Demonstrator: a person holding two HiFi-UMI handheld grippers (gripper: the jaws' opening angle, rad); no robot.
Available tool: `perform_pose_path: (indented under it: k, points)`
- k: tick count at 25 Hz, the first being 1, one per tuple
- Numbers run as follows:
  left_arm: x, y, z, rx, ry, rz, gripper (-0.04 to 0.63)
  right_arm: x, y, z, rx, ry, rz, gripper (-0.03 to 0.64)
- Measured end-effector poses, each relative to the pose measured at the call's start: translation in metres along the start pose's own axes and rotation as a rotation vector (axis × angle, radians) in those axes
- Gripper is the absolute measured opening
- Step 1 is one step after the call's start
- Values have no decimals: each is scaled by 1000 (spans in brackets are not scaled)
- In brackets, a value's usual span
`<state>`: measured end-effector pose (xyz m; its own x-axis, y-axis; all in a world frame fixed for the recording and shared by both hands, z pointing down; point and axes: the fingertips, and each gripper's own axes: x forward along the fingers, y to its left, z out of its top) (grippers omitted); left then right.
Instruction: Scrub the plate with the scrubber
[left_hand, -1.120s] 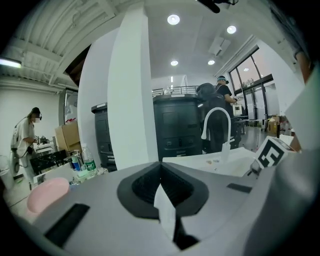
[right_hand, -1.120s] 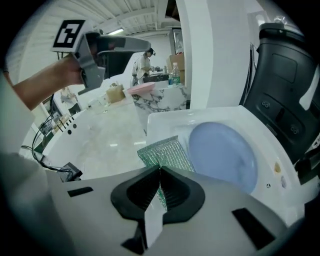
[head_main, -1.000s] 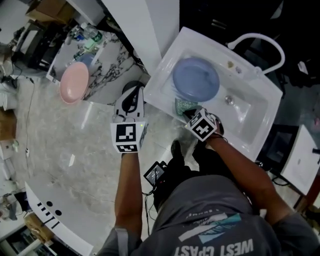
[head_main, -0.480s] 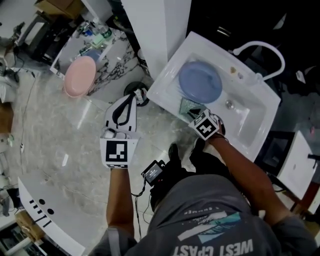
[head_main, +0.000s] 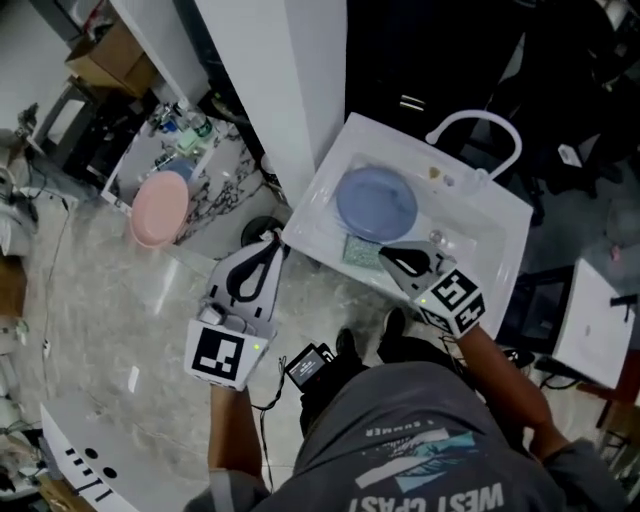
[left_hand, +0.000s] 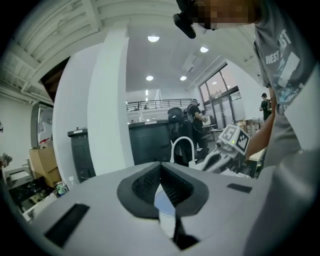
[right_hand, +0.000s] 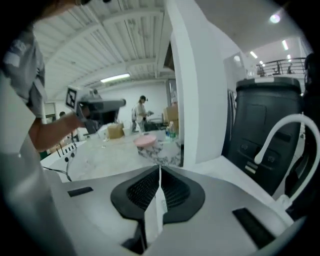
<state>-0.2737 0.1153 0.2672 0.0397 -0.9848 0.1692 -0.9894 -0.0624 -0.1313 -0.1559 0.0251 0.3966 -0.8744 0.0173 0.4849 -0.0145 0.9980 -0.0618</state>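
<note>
Both grippers have lifted away from the sink (head_main: 478, 232) since a second ago. The right gripper (head_main: 388, 254), then down on the scrubber (head_main: 361, 250), now hangs over the basin's near rim, its jaws having just been closing and now pressed together with nothing between them. The left gripper (head_main: 271, 246) is clenched and empty too, off the sink's left corner above the marble floor, while the green scrubber lies loose in the basin, just beside the near edge of the blue plate (head_main: 377, 202) — which rests flat on the basin's bottom.
</note>
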Motion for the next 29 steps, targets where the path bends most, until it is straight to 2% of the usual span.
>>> perform_pose_path:
  k: [4, 7, 11, 20, 29]
  points:
    - [0, -27, 27, 9, -35, -76, 2, -72, 22, 69, -196, -154, -18, 31]
    - [-1, -49, 42, -40, -73, -145, 2, -111, 37, 91, -252, -194, -61, 29]
    - [-1, -75, 50, -50, -92, -230, 2, -144, 48, 94, -247, -187, -130, 29]
    - [9, -112, 48, -23, -77, -351, 2, -180, 45, 79, -172, -188, -260, 29]
    - [20, -129, 57, -17, -85, -392, 2, -192, 37, 75, -151, -197, -294, 29]
